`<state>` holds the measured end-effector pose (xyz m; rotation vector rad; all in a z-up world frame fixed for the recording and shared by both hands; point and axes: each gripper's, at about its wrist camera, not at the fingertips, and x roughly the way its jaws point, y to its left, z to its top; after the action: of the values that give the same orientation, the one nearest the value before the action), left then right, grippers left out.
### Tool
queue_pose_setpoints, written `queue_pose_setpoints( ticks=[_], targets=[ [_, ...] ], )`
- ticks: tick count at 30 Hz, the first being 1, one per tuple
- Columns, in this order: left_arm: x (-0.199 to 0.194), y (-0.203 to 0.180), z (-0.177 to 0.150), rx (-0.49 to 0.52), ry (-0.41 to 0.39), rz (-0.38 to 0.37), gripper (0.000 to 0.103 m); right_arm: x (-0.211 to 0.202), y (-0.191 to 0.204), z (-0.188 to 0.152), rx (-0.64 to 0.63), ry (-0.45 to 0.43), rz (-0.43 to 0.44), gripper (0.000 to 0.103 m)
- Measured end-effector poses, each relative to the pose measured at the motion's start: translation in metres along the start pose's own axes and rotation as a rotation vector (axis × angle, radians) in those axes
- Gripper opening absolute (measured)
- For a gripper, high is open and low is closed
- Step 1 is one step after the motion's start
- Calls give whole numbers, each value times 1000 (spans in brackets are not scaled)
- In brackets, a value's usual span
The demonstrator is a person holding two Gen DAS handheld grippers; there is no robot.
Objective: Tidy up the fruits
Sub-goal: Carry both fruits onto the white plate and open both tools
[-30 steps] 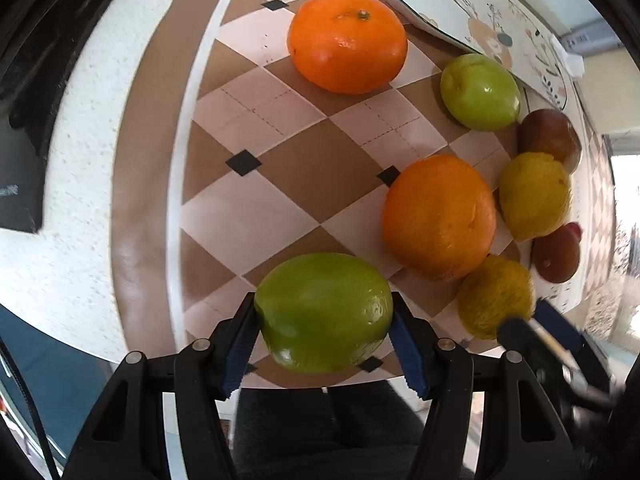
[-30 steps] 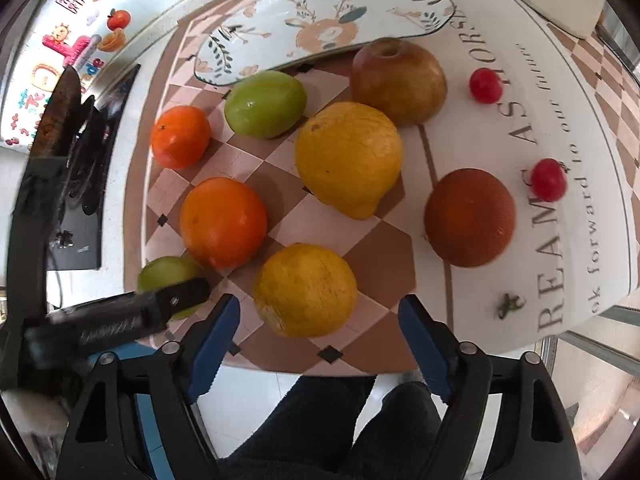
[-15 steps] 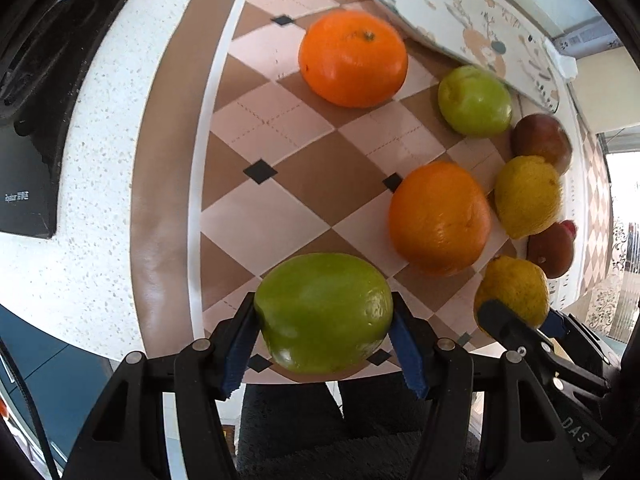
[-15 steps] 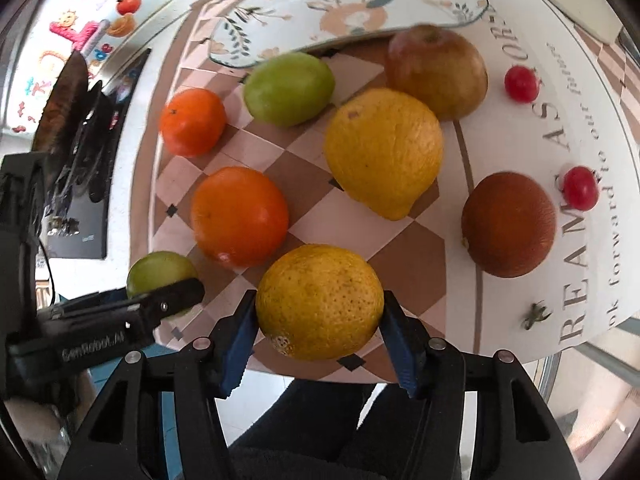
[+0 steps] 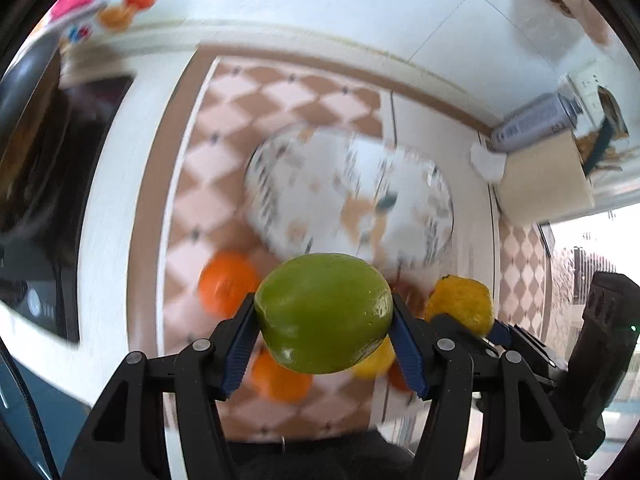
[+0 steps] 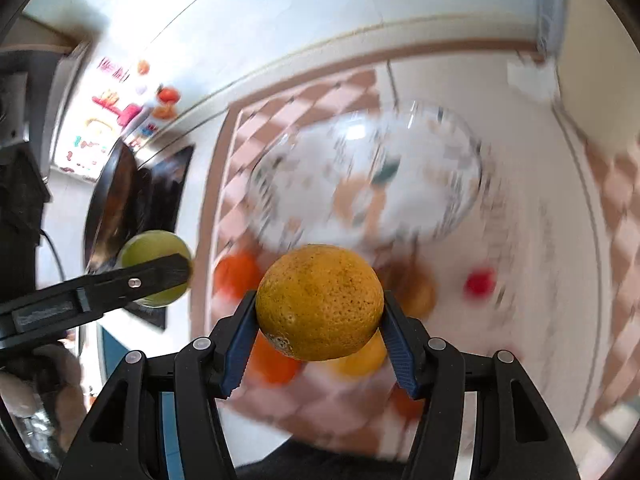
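I have the left gripper (image 5: pixel 324 346) clamped on a green fruit (image 5: pixel 323 312) and the right gripper (image 6: pixel 316 340) clamped on a yellow-orange citrus (image 6: pixel 319 301), fingers pressing both sides, both fruits lifted clear of the bench (image 5: pixel 120 184). The patterned plate (image 5: pixel 348 188) sits just ahead. I'd carry each over a separate bare spot, lower until it rests, then release, so neither rolls off.
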<state>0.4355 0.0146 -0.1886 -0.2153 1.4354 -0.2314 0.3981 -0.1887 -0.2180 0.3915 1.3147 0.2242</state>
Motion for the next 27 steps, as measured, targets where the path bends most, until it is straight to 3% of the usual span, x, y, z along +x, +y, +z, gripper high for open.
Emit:
queue_pose_setpoints(
  ticks=[4,11,16,24,27],
  targets=[
    [40,-10,52,-42,48,23,60,42,-18,59,-48,58,-23,61],
    [124,-15,106,-103,180,66,60,104,-30,109,-138,142,-80,61],
    [158,-8,120,-146,253,72,60,129,-31,123,-179,194,-97,61],
    [171,-5,124,-165,291,95,60,138,-37,137,-183,229,-70,62],
    [172,-8,129,-162,283,108,61,137,-35,139,-179,231,-63,73]
  ],
)
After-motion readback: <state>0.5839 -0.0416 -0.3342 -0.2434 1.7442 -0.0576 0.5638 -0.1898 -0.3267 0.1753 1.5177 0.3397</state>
